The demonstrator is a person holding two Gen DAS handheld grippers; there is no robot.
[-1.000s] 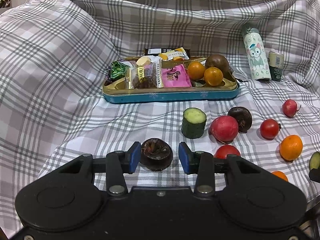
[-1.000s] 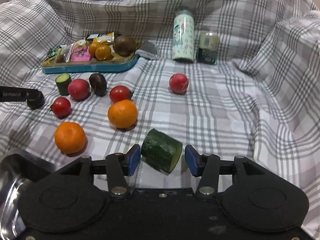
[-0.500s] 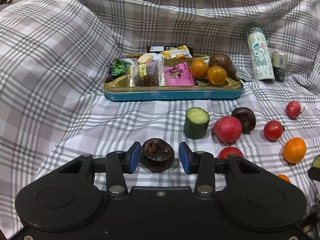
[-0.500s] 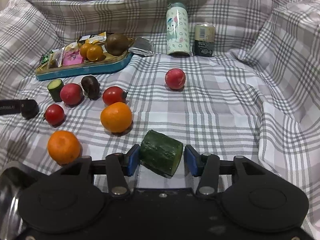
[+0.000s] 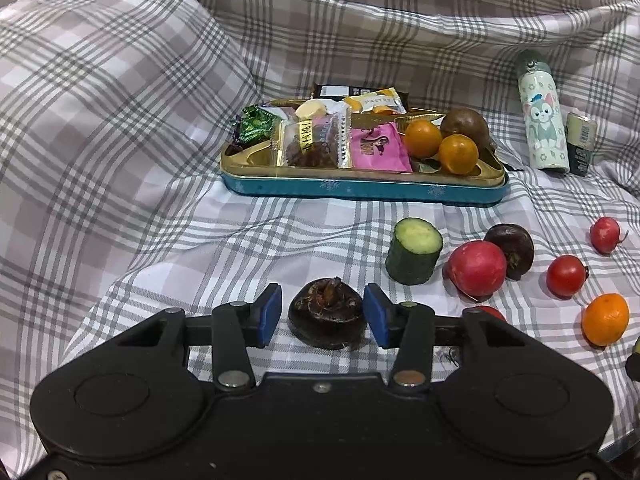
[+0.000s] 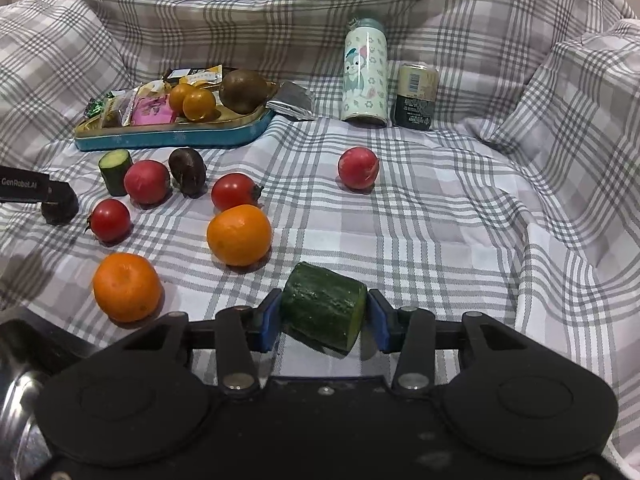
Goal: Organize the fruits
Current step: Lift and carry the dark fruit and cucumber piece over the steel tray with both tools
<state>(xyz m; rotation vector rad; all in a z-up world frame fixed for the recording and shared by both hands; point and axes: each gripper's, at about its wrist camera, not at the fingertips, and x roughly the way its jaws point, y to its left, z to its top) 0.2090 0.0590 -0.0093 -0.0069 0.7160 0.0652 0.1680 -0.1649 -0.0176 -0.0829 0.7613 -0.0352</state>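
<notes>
Opening left gripper (image 5: 323, 315) off dark fruit (image 5: 328, 323), right gripper (image 6: 323, 320) closing on cucumber piece (image 6: 323, 311)

Pretty even, soft indoor light in both views, so the fruit only throws small mushy shadows on the checked cloth (image 6: 440, 220). Fisheye bends the cloth lines hard toward the edges and the corners go dark. Focus is decent mid-frame, and there's some glare on the metal bowl (image 6: 16, 400) bottom left.

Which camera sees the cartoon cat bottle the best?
The right wrist view: the cartoon cat bottle stands near the middle there, upright and whole, beside a small can. The left wrist view has the same bottle far off at the right edge, leaning from the lens.
</notes>
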